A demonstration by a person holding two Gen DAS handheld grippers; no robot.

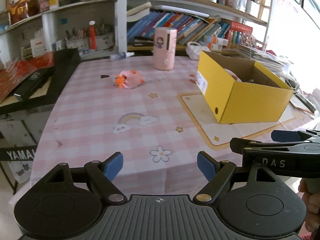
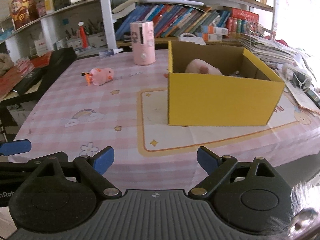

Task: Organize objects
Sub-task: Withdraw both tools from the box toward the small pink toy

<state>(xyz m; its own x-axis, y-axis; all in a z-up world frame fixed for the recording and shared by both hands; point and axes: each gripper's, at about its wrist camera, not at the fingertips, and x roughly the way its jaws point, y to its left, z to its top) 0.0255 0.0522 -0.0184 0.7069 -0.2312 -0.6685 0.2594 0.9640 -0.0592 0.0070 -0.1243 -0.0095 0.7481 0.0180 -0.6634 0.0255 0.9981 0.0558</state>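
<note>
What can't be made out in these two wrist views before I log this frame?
- Contents of the yellow box: right wrist view shows only a pink soft shape; its near wall hides the rest.
- Small pink toy: too small and blurred in both views to identify.
- Right gripper: in the left wrist view, cut off by the right edge.
- Book titles on the shelf: too small.

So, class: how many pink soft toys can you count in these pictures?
2: one pink plush toy lying on the tablecloth, another pink toy inside the yellow box. More may be hidden in it.
</note>
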